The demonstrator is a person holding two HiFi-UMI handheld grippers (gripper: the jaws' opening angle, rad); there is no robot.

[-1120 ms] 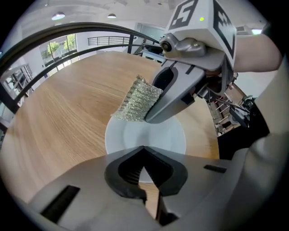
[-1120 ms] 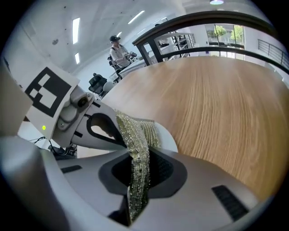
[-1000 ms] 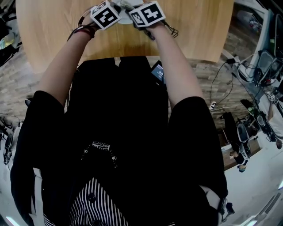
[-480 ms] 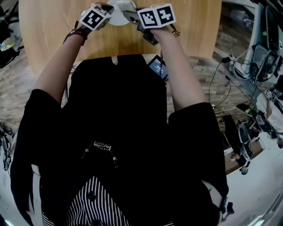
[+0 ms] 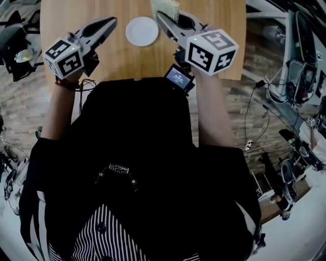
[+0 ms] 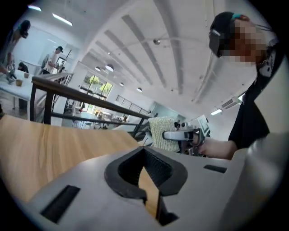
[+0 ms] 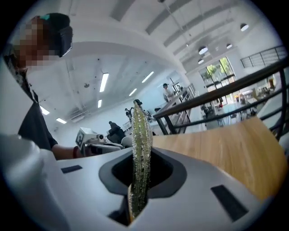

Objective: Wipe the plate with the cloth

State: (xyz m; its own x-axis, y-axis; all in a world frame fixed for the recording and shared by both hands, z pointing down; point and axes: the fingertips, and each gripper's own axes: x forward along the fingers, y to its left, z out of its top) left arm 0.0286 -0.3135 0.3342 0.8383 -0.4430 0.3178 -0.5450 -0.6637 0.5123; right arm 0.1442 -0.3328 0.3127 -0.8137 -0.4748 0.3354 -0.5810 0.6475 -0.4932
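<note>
Round white plate [image 5: 142,31] lying flat, glittery greenish cloth [image 7: 140,135] held upright, apart

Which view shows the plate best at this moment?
The head view: the whole white plate lies on the wooden table, uncovered. Neither gripper view shows it; both look out above the table.

The cloth [image 5: 165,7] and the tabletop [image 5: 127,56] run off the head view's edge at 12 o'clock. In the right gripper view the cloth's lower end vanishes inside the right claw [image 7: 137,194].
</note>
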